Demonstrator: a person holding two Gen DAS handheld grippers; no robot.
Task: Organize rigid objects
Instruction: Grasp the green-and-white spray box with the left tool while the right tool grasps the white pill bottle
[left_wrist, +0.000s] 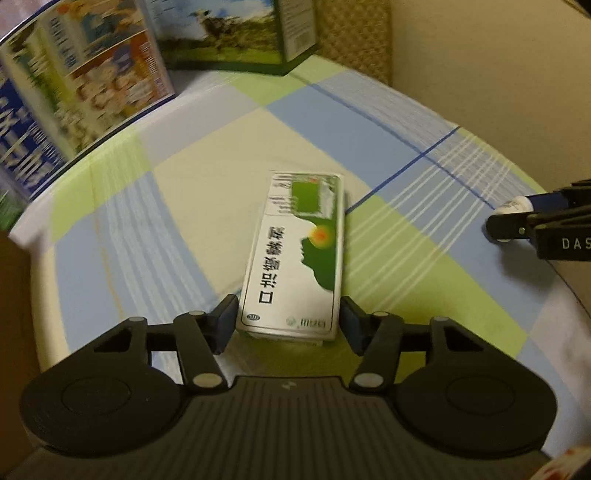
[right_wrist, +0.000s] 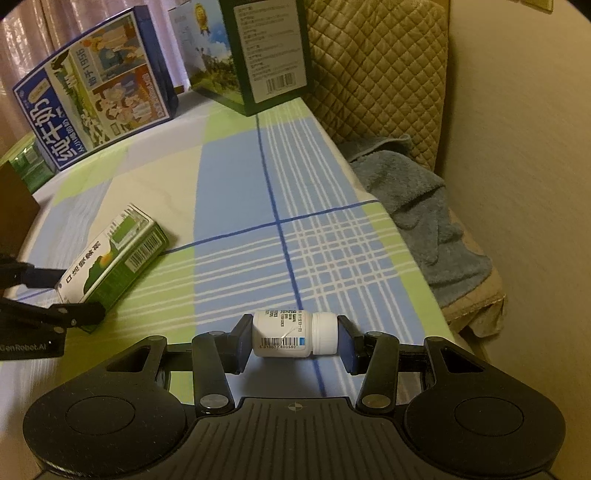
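Observation:
A green and white medicine box (left_wrist: 295, 251) lies flat on the checked tablecloth (left_wrist: 207, 177), its near end between the pads of my left gripper (left_wrist: 290, 314). Both pads sit against its long sides, so the gripper is shut on it. In the right wrist view the same box (right_wrist: 114, 251) lies at the left with the left gripper (right_wrist: 66, 295) clamped on its end. My right gripper (right_wrist: 295, 334) is shut on a white pill bottle (right_wrist: 284, 334), held sideways by its base and cap just above the cloth. The left wrist view shows that gripper (left_wrist: 517, 210) and the bottle (left_wrist: 515, 205) at the right edge.
A large blue milk carton (right_wrist: 96, 92) and a tall green carton (right_wrist: 266, 51) stand at the back of the table. A brown object (right_wrist: 14, 192) sits at the left. Past the table's right edge are a quilted chair back (right_wrist: 369, 66) and a blue towel (right_wrist: 424, 214).

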